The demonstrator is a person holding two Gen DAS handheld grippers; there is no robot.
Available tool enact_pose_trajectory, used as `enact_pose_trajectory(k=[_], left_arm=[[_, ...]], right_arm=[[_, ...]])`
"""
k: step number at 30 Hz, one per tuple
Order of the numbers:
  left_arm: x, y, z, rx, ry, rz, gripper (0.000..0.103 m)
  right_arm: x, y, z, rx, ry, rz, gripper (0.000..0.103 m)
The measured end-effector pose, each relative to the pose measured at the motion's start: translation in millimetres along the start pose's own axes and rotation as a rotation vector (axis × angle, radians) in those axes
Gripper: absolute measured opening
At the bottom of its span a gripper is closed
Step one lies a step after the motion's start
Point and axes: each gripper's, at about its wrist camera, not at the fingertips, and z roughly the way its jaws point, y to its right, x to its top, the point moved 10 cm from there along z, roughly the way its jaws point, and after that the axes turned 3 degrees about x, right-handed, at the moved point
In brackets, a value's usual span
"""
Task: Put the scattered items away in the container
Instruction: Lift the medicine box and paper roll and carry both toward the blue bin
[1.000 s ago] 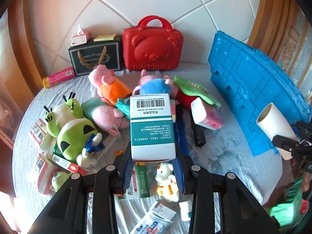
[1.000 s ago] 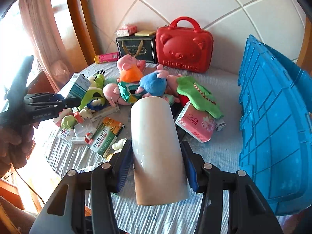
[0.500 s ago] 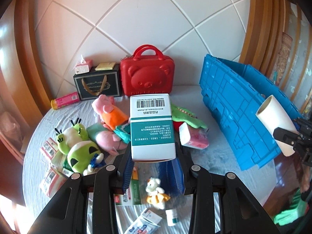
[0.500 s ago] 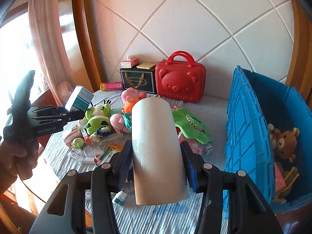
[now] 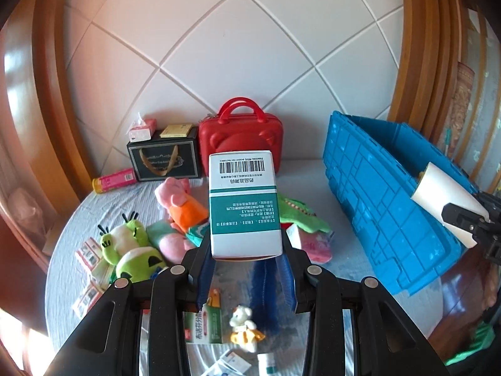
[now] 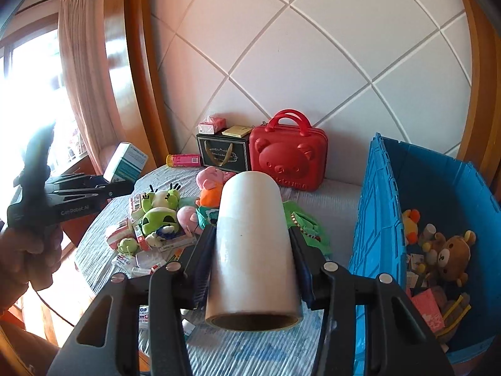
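Blue crate (image 6: 438,188) at 3 o'clock holds plush bears (image 6: 447,250); left hand-held gripper (image 5: 247,250) grips medicine box (image 5: 242,203), right hand-held gripper (image 6: 253,250) clamps film roll (image 6: 253,250); toys clutter table (image 5: 313,172).

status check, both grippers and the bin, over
Left gripper shut on medicine box. Right gripper shut on white roll. Blue crate open, path clear.

The suitcase (image 6: 288,154) stands against the wall panel (image 6: 313,47), at the rear of the table (image 6: 328,194). The gift box (image 6: 223,154) stands just left of the suitcase. The plush toys (image 6: 188,210) lie in front of the suitcase. The crate (image 6: 444,194) stands right of the suitcase, with a teddy bear (image 6: 451,255) inside.
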Motion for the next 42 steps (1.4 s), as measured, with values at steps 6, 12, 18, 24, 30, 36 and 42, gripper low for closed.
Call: enact_pose_trajectory(k=[6,12,18,24,30,36,42], left_arm=[[15,16,-3,0.012,0.018,0.004,0.035],[26,38,-3,0.009,0.034,0.009,0.035],[36,72,2,-0.008,0.044,0.027,0.035],[50,113,7,-0.038,0.057,0.051,0.035],[67,158,12,-0.079,0.062,0.089,0.035],[80,207,20,-0.125,0.06,0.123,0.035],[94,253,29,-0.153,0.057,0.173,0.035]], right_arm=[[8,21,-10,0.004,0.029,0.012,0.045],[14,41,-18,0.004,0.046,0.02,0.045],[15,66,-31,-0.011,0.062,0.029,0.045],[9,98,-46,-0.038,0.064,0.052,0.045],[1,135,-62,-0.075,0.067,0.088,0.045],[-8,174,-78,-0.12,0.069,0.122,0.045],[-13,214,-93,-0.162,0.079,0.162,0.045]])
